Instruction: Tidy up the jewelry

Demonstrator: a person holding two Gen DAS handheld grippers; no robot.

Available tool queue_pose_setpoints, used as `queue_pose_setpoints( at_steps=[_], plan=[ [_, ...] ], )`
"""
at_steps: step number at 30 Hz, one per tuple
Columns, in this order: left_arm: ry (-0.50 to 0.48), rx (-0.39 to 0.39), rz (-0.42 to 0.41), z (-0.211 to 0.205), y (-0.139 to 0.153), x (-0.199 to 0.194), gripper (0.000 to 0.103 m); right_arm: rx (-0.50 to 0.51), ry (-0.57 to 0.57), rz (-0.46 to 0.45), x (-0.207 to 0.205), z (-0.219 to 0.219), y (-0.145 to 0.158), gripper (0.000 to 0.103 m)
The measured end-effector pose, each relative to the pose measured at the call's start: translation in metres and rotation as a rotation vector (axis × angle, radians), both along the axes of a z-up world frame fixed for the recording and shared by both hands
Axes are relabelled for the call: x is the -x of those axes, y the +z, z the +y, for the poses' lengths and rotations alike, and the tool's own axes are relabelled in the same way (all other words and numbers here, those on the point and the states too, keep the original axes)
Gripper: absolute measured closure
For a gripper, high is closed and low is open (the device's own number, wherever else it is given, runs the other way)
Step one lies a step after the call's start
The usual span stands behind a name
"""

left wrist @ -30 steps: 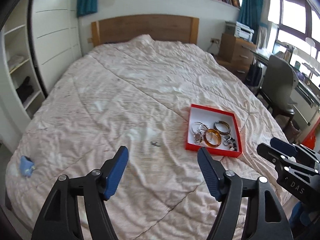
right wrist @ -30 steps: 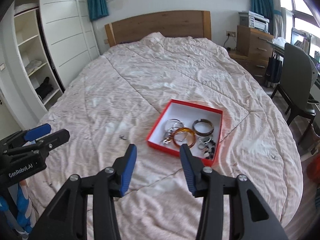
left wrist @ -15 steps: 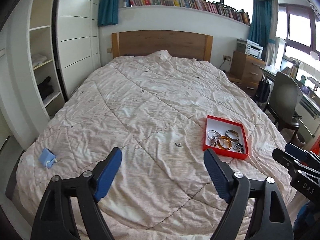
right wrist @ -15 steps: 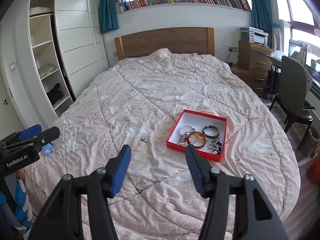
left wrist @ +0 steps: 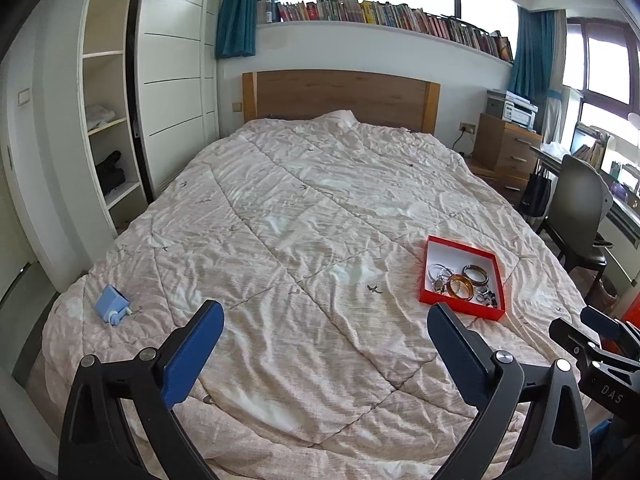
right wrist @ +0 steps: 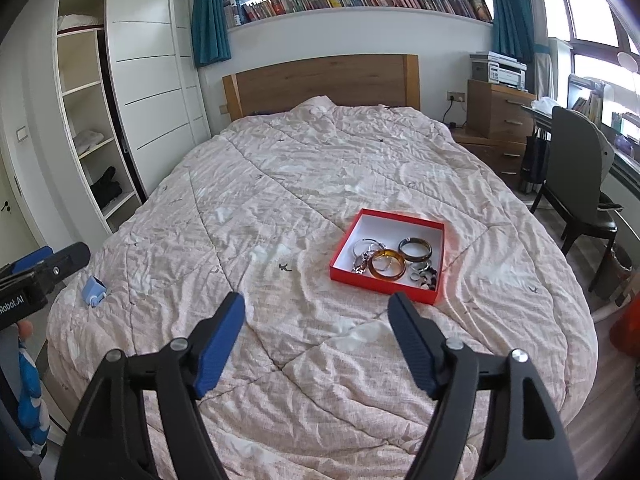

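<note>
A red box (left wrist: 460, 305) (right wrist: 340, 270) with a white inside lies on the bed's right half. In it are an amber bangle (left wrist: 461, 286) (right wrist: 387, 265), a dark bangle (left wrist: 475, 273) (right wrist: 415, 249), silver rings and small dark pieces. My left gripper (left wrist: 325, 322) hangs over the quilt near the foot of the bed, left of the box, its jaws opening wide with nothing between them. My right gripper (right wrist: 316, 312) sits short of the box, jaws also opening and empty. Each gripper shows at the edge of the other's view.
The bed's pale quilt (left wrist: 304, 240) fills both views. A small light-blue object (left wrist: 112, 305) (right wrist: 94, 290) lies near the bed's left front corner. An open wardrobe (left wrist: 108, 128) stands left; a chair (right wrist: 576, 200), desk and drawers stand right of the bed.
Both grippers have pulled back from the box and risen a little, so more of the bed and room shows. Both pairs of jaws stand wider apart than before.
</note>
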State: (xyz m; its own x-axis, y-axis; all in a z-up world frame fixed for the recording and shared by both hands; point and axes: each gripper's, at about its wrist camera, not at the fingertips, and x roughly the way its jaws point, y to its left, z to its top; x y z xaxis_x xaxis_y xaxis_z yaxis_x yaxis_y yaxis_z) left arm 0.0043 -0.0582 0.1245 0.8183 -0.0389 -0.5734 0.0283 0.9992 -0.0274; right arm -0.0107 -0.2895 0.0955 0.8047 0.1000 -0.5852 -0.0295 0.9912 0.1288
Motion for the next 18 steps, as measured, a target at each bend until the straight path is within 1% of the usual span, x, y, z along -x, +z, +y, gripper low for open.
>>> queue_pose_setpoints(
  at_steps=[11,18],
  plan=[
    [0.037,-0.032,0.015,0.007,-0.01,0.003,0.002,0.011,-0.022,0.003,0.003,0.001,-0.007,0.029],
    [0.019,-0.053,0.015,0.004,-0.017,0.001,0.002,0.011,-0.027,0.025,-0.002,0.0,-0.017,0.029]
  ],
)
